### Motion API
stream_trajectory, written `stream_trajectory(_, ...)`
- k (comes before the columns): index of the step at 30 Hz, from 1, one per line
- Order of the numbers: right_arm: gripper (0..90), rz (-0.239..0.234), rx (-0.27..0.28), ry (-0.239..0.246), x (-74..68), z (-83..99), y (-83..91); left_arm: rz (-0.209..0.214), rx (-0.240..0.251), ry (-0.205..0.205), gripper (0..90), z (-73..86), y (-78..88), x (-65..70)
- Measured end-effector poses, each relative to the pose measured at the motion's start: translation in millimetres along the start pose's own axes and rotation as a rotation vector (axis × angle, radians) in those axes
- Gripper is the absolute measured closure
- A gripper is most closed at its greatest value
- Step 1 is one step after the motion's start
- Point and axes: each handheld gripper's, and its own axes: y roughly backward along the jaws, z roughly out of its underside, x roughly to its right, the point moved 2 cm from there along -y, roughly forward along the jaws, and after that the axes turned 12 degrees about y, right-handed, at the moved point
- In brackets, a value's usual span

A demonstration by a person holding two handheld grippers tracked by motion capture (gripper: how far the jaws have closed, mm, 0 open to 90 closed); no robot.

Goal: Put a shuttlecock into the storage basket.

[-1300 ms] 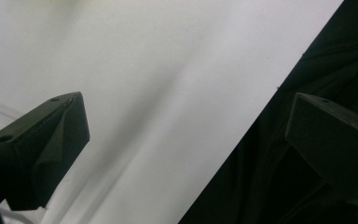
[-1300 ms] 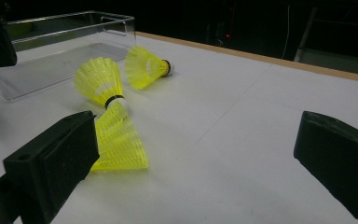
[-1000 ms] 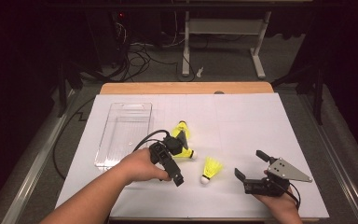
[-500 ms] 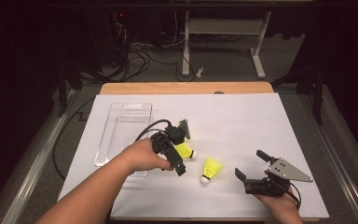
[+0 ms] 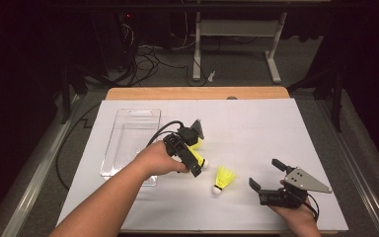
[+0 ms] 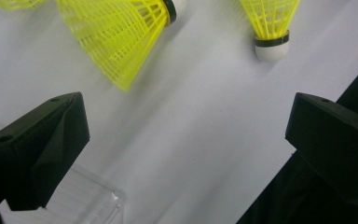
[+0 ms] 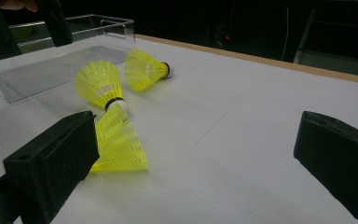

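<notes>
right claw (image 5: 266,174): wide open, empty, low over the near desk (image 5: 256,128) edge.
loose shuttlecock (image 5: 223,178): between both claws, cork toward the person.
left claw (image 5: 196,147): nearer, wide open, holds nothing, over a second shuttlecock (image 6: 121,32).
clear tray (image 5: 128,143): far left.

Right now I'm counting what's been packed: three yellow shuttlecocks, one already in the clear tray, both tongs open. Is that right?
Not quite. The clear tray holds no shuttlecock; the right gripper view shows all three on the white table: one near the tray, another and the nearest. Left tongs and right tongs are open.
</notes>
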Motion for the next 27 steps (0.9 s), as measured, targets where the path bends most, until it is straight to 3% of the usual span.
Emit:
stream_trajectory(3,0.4,-0.001,0.000,0.000,-0.1,0.0,-0.1,-0.006,0.010,0.000,1.4,-1.4,-2.1,0.0)
stream_trajectory(6,0.4,-0.002,-0.001,0.000,-0.2,0.1,-0.5,-0.038,0.023,0.011,1.6,-4.9,-7.4,-2.6)
stream_trajectory(13,0.4,-0.003,-0.003,0.001,-0.1,0.4,-0.7,-0.025,0.060,0.038,3.4,-10.7,-11.6,-14.0)
stream_trajectory(22,0.4,-0.003,-0.002,0.001,0.4,0.6,-0.8,-0.008,0.094,0.045,16.4,-12.3,-19.1,-19.7)
stream_trajectory(27,0.4,-0.004,-0.002,0.002,0.3,0.5,-0.7,-0.016,0.078,0.055,21.2,-13.2,-22.8,-21.8)
